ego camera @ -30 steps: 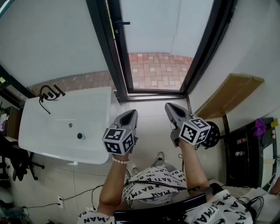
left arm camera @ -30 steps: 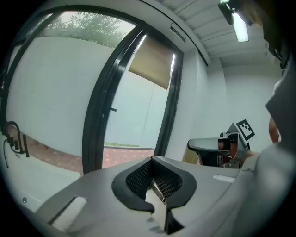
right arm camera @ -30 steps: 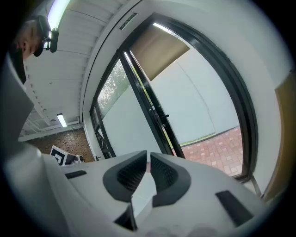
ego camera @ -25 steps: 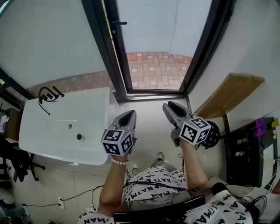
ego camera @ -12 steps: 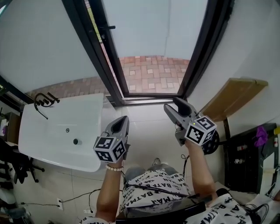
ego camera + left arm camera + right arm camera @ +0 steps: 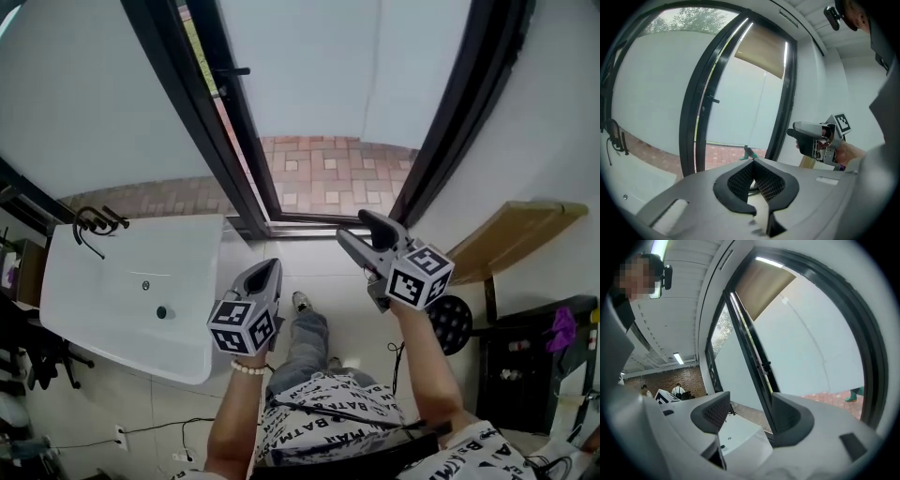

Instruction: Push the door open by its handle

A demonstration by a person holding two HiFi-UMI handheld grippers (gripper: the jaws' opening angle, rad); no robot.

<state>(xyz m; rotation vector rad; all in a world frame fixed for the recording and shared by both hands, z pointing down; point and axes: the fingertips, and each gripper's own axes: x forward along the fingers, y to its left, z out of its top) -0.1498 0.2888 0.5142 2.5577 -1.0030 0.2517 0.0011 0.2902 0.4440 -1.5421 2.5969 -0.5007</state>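
The black-framed glass door (image 6: 220,112) stands ahead, its small black handle (image 6: 232,71) jutting from the left stile, high and far from both grippers. That handle (image 6: 712,99) also shows in the left gripper view, and as handle (image 6: 766,363) in the right gripper view. My left gripper (image 6: 268,270) is shut and empty, low and left of the threshold, its pads (image 6: 753,164) together. My right gripper (image 6: 362,231) is higher, near the threshold's right end. Its jaws are opening, with nothing between them (image 6: 750,411). Whether the door leaf is ajar I cannot tell.
A white sink (image 6: 94,309) with a black faucet (image 6: 94,223) lies at the left. A wooden board (image 6: 516,234) leans at the right beside a black shelf (image 6: 534,366). Brick paving (image 6: 328,178) lies beyond the threshold. The person's shoe (image 6: 300,302) is on the tiles between the grippers.
The view has drawn closer to the doorway. The right gripper's jaws have spread apart and it has risen towards the threshold. A foot has stepped forward. The left gripper stays shut.
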